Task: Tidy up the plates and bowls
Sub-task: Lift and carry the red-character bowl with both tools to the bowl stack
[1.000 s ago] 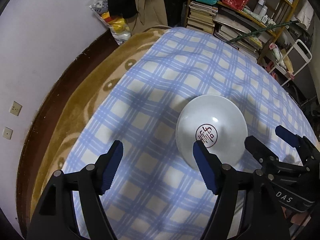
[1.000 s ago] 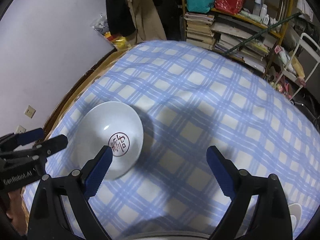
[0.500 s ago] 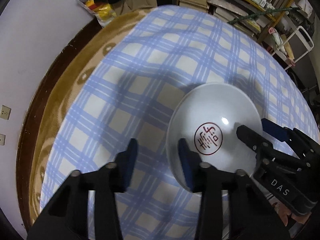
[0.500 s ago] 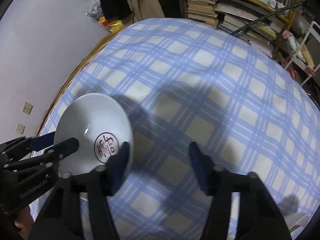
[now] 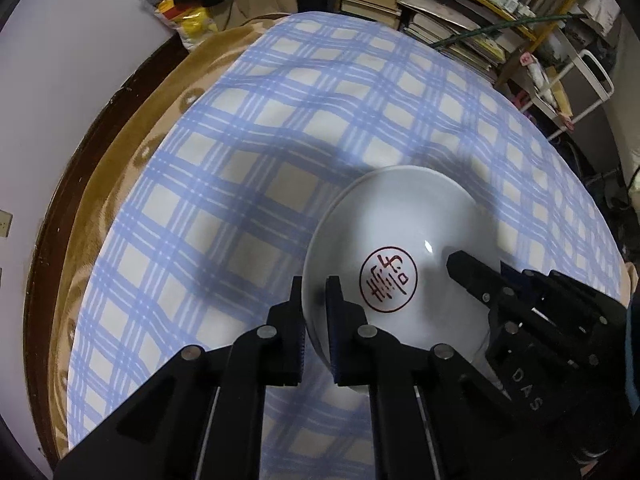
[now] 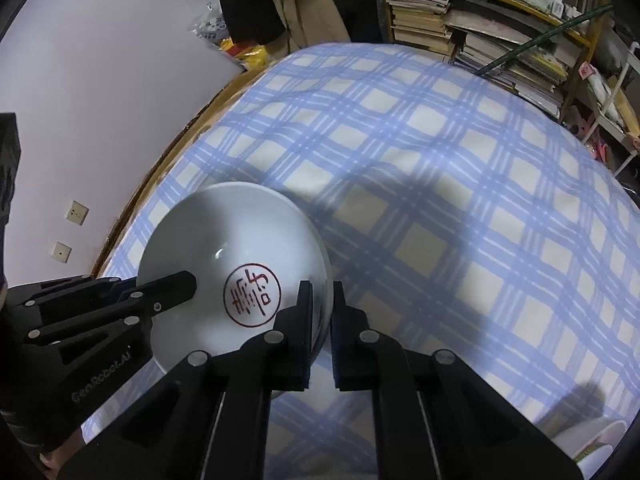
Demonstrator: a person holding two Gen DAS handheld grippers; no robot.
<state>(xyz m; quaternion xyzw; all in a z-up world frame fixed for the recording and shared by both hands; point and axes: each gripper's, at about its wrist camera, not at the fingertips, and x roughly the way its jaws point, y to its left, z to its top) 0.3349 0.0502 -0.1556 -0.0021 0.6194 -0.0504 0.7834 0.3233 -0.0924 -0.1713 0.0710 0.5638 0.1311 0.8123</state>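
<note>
A white bowl with a red seal mark in its middle sits on the blue plaid cloth. My left gripper is shut on the bowl's left rim. My right gripper is shut on the bowl's right rim; the bowl shows in the right wrist view too. Each gripper is seen in the other's view, the right gripper at the bowl's right and the left gripper at its left.
Brown blanket edge and dark wooden rim run along the left. Bookshelves with stacked books and a white cart stand at the back. Another white dish lies at the lower right of the right wrist view.
Both grippers went from wide open to shut, each closing on opposite rims of the bowl. Both views moved closer to the bowl.
</note>
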